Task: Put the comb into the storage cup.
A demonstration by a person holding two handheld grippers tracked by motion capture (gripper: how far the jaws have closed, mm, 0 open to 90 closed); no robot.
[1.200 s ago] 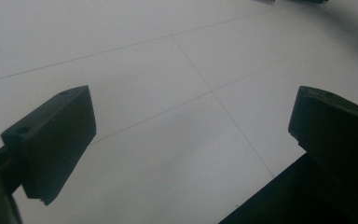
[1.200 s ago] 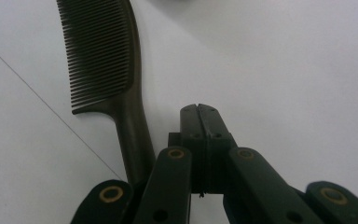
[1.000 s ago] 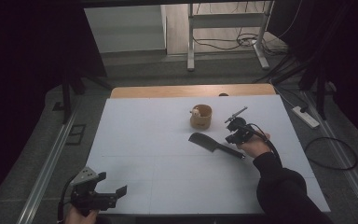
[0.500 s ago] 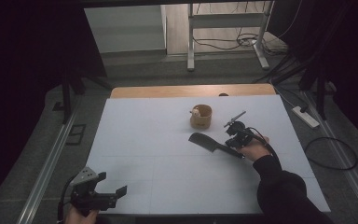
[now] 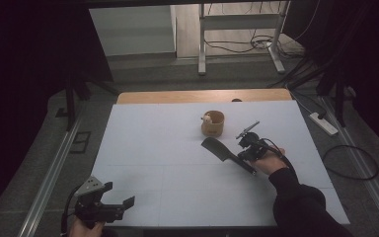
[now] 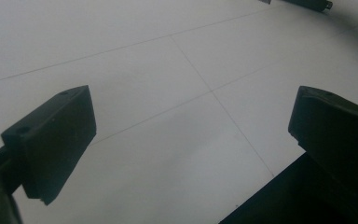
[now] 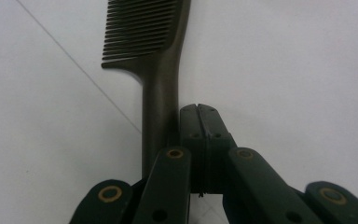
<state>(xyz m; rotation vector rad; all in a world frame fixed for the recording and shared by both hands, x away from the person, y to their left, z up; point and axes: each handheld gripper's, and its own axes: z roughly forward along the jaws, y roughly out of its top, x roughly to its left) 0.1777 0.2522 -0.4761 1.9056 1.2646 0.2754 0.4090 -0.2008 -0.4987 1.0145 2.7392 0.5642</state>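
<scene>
Nothing looks finished yet: the dark plastic handled comb [image 5: 225,153] lies flat on the white table [image 5: 148,148], at five o'clock from the small round wooden cup [image 5: 212,123], so any lifting or placing remains. The right gripper [image 7: 199,122] has its jaws pressed together, empty, just beside the comb's handle. The left gripper [image 5: 114,203], at the table's seven o'clock corner, gapes wide, holding nothing.

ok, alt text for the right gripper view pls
The right gripper points along a white table, its two black jaws pressed together with nothing between them, right beside the handle of a dark comb. The comb lies flat just left of the jaws, teeth at the far end.
</scene>
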